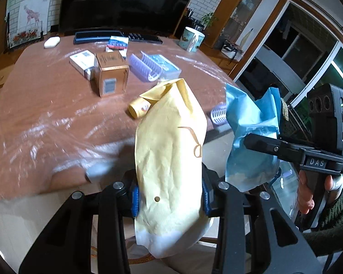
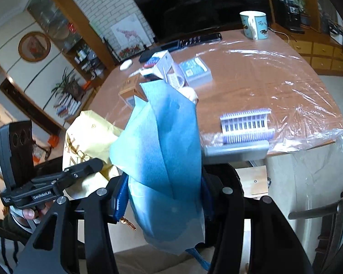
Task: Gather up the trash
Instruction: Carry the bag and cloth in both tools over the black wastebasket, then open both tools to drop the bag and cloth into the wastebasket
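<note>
We grip the yellow bag in our left gripper and the blue bag in our right gripper, both lifted off the table, likely bound for disposal.

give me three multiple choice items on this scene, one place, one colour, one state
1. Where does the mug stand?
A. on the table's far edge
B. on the floor
C. in the left gripper

2. What colour is the bag in the right gripper?
A. red
B. blue
C. black

3. What is the left gripper doing?
A. hanging open
B. shut on a yellow bag
C. shut on the mug

Key: 1 A, it stands on the table near the TV; 2 B, blue material sits between the fingers; 3 B, both fingers press the yellow bag.
</note>
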`<state>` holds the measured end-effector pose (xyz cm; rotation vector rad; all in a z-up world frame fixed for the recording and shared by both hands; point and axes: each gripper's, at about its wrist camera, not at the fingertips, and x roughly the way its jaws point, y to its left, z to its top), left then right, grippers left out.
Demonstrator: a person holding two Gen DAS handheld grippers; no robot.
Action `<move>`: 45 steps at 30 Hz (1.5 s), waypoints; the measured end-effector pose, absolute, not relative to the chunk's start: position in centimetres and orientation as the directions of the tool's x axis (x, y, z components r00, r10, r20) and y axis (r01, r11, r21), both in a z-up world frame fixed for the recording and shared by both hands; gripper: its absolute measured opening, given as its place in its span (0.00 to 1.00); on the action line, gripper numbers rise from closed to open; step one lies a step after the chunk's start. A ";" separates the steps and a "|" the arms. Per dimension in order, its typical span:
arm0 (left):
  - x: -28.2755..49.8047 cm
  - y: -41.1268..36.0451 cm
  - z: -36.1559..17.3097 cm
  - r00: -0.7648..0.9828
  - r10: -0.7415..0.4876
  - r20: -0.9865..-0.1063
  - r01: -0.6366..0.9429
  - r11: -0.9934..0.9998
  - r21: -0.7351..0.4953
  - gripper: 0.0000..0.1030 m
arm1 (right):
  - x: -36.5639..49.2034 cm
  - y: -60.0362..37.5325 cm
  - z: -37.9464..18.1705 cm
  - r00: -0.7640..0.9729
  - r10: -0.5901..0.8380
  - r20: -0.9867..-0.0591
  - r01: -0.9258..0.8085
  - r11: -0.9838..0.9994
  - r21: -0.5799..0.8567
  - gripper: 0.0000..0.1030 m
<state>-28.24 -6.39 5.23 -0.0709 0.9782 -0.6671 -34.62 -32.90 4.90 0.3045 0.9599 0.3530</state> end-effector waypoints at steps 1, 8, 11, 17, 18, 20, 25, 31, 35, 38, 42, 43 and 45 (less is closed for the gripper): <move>-28.5 -6.6 5.1 0.377 -0.549 -0.746 0.488 0.802 -0.344 0.39 | -34.7 -33.0 4.7 0.517 0.425 -0.743 -0.168 0.901 0.399 0.50; -30.7 -8.4 3.9 0.367 -0.511 -0.777 0.478 0.820 -0.314 0.39 | -35.3 -33.4 3.2 0.480 0.426 -0.767 -0.212 0.905 0.370 0.50; -31.2 -8.8 3.1 0.359 -0.496 -0.791 0.463 0.830 -0.311 0.39 | -35.4 -33.5 2.6 0.471 0.427 -0.772 -0.222 0.904 0.364 0.50; -31.7 -9.2 2.0 0.352 -0.468 -0.811 0.444 0.846 -0.296 0.39 | -35.5 -33.1 1.4 0.449 0.420 -0.788 -0.233 0.907 0.351 0.50; -31.8 -9.3 1.9 0.352 -0.464 -0.813 0.442 0.848 -0.293 0.39 | -35.5 -33.1 1.3 0.447 0.418 -0.791 -0.234 0.908 0.347 0.50; -31.8 -9.4 1.6 0.350 -0.459 -0.817 0.438 0.851 -0.290 0.39 | -35.6 -33.0 0.9 0.439 0.415 -0.797 -0.237 0.909 0.342 0.50; -31.9 -9.6 0.9 0.342 -0.447 -0.826 0.433 0.856 -0.284 0.39 | -35.8 -32.9 -0.3 0.420 0.401 -0.814 -0.239 0.914 0.327 0.50; -31.9 -9.7 -0.1 0.333 -0.421 -0.843 0.428 0.865 -0.263 0.39 | -35.5 -32.8 -1.5 0.406 0.384 -0.829 -0.229 0.921 0.314 0.50; -31.8 -9.8 -0.9 0.327 -0.410 -0.851 0.424 0.869 -0.256 0.39 | -35.2 -32.5 -2.4 0.399 0.370 -0.839 -0.219 0.927 0.305 0.50; -31.7 -9.9 -1.4 0.322 -0.402 -0.857 0.423 0.871 -0.250 0.39 | -35.0 -32.6 -3.0 0.396 0.355 -0.847 -0.208 0.933 0.294 0.50; -31.5 -10.0 -2.1 0.315 -0.391 -0.865 0.421 0.874 -0.242 0.39 | -34.8 -32.7 -3.7 0.394 0.343 -0.853 -0.194 0.938 0.287 0.50; -31.4 -10.0 -2.2 0.313 -0.389 -0.866 0.420 0.875 -0.241 0.39 | -34.7 -32.8 -3.9 0.395 0.341 -0.853 -0.192 0.939 0.287 0.50; -31.2 -10.1 -2.4 0.310 -0.384 -0.870 0.421 0.876 -0.237 0.39 | -34.5 -32.7 -4.2 0.392 0.339 -0.855 -0.189 0.939 0.286 0.50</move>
